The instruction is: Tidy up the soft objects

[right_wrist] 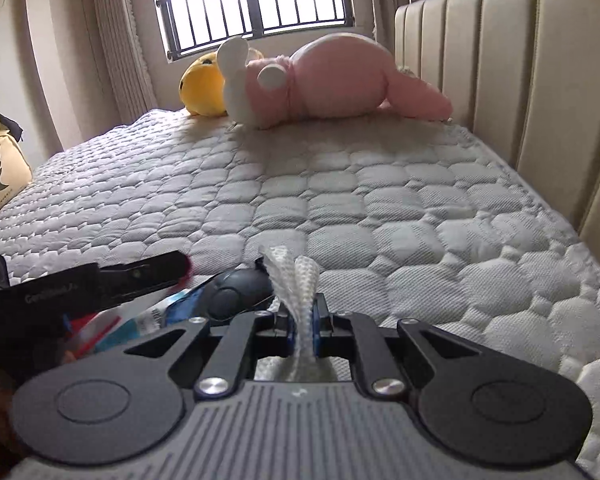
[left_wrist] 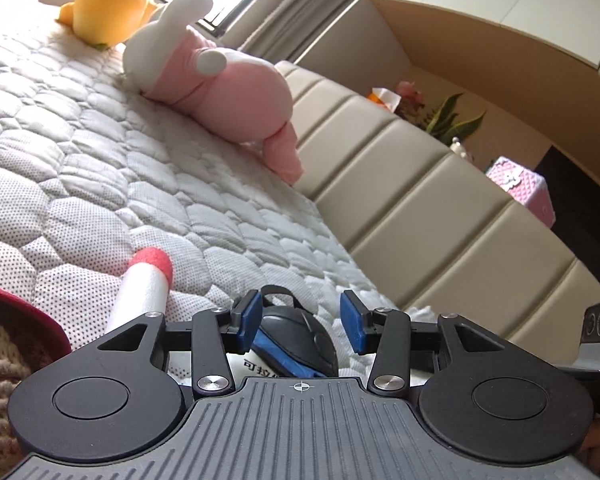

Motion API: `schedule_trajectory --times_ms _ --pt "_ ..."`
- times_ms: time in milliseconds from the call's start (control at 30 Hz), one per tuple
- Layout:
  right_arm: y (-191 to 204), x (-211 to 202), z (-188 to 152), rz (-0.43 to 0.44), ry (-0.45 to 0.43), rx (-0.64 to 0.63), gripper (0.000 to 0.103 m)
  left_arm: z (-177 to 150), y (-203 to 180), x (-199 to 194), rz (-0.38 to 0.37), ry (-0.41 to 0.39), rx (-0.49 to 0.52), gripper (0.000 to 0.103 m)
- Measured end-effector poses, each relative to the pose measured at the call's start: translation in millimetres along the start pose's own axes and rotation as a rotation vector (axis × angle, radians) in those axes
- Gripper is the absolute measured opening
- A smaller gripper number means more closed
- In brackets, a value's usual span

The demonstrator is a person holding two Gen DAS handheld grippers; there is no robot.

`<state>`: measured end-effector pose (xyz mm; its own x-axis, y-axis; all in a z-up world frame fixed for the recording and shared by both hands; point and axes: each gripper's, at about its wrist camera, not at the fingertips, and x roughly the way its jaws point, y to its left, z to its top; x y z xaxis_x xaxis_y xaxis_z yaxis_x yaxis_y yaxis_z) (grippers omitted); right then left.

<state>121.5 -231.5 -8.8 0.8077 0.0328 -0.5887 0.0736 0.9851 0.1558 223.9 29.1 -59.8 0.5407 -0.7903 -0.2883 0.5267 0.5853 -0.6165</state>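
Note:
A pink and white plush rabbit [left_wrist: 220,92] [right_wrist: 324,80] lies at the far end of the quilted mattress [left_wrist: 80,140] [right_wrist: 340,200], beside a yellow plush toy [left_wrist: 108,8] [right_wrist: 202,88]. My left gripper [left_wrist: 302,322] is open, its blue pads either side of a black, dome-shaped object [left_wrist: 300,340] [right_wrist: 236,292] lying on printed packaging. My right gripper [right_wrist: 304,330] is shut on a strip of white mesh fabric [right_wrist: 300,292] that sticks up between the pads. A white and red foam roll [left_wrist: 144,288] lies left of the left gripper. The left gripper's body [right_wrist: 80,292] shows in the right wrist view.
A padded beige headboard [left_wrist: 420,200] [right_wrist: 520,80] runs along the mattress's right side. A red-rimmed knitted item [left_wrist: 4,340] sits at the lower left. A cream bag [right_wrist: 0,168] stands at the bed's left edge. Window [right_wrist: 256,4] and curtains lie behind the toys. A shelf carries plants and a pink box [left_wrist: 520,184].

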Motion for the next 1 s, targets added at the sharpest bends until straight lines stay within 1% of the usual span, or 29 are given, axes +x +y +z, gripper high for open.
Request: schedule_trajectory --times_ms 67,167,200,233,267,300,367,400,467,533,567,600,633,667,733,767,833,900,967,1000 --pt "-10.0 -7.9 4.0 -0.023 -0.027 -0.023 0.010 -1.2 -2.9 -1.0 0.007 0.002 0.001 0.046" --pt "-27.8 -16.1 11.1 0.024 -0.048 0.000 0.010 -2.7 -14.9 -7.9 -0.021 0.015 -0.018 0.046" --pt "-31.9 -16.3 13.4 0.074 -0.048 0.031 0.010 -2.8 -20.7 -12.8 -0.023 0.008 -0.023 0.046" --pt "-36.0 -16.4 15.6 0.124 -0.048 0.063 0.010 -4.7 -26.2 -19.5 -0.008 -0.005 -0.034 0.046" --pt "-36.4 -13.4 17.7 0.191 -0.045 0.085 0.010 -7.6 -31.6 -27.3 0.017 -0.020 -0.049 0.046" --pt "-32.4 -7.2 20.2 0.266 -0.044 0.092 0.010 -10.6 -37.0 -35.2 0.042 -0.036 -0.064 0.050" --pt "-19.1 8.0 21.3 0.366 -0.036 0.065 0.010 -20.2 -46.8 -48.2 0.112 -0.047 -0.084 0.055" --pt "-9.7 20.0 20.3 0.405 -0.024 0.037 0.010 -25.1 -51.9 -52.6 0.152 -0.040 -0.085 0.055" --pt "0.8 41.7 15.2 0.443 0.017 0.001 0.010 -31.4 -61.4 -55.9 0.204 0.001 -0.073 0.055" --pt "-0.8 59.3 6.9 0.429 0.045 -0.015 0.009 -32.4 -69.9 -54.2 0.235 0.045 -0.058 0.055" --pt "-7.0 62.2 3.8 0.414 0.038 -0.012 0.009 -30.0 -73.6 -51.5 0.245 0.059 -0.052 0.057" --pt "-17.8 62.3 1.5 0.393 0.022 -0.001 0.009 -27.7 -77.3 -48.8 0.255 0.073 -0.047 0.061" --pt "-27.4 61.7 0.2 0.369 0.019 0.011 0.009 -24.1 -80.1 -42.7 0.268 0.087 -0.040 0.062" --pt "-41.6 58.4 -2.1 0.321 0.014 0.031 0.009 -19.7 -82.4 -34.4 0.282 0.100 -0.034 0.064" --pt "-67.4 48.8 -6.2 0.272 -0.007 0.067 0.009 -11.4 -87.0 -15.9 0.319 0.124 -0.002 0.064" --pt "-80.3 44.0 -8.2 0.247 -0.018 0.086 0.009 -7.7 -89.5 -4.7 0.346 0.134 0.036 0.064" --pt "-106.4 29.8 -12.5 0.229 -0.044 0.122 0.009 -0.4 -94.3 17.9 0.400 0.154 0.112 0.068" --pt "-129.0 14.1 -16.0 0.178 -0.076 0.116 0.009 7.0 -99.2 40.5 0.454 0.173 0.189 0.079" --pt "-144.8 6.7 -20.8 0.122 -0.083 0.094 0.009 10.0 -101.7 64.4 0.485 0.219 0.285 0.084" --pt "-152.4 6.6 -22.9 0.113 -0.074 0.098 0.009 9.9 -102.6 76.7 0.491 0.251 0.336 0.088"
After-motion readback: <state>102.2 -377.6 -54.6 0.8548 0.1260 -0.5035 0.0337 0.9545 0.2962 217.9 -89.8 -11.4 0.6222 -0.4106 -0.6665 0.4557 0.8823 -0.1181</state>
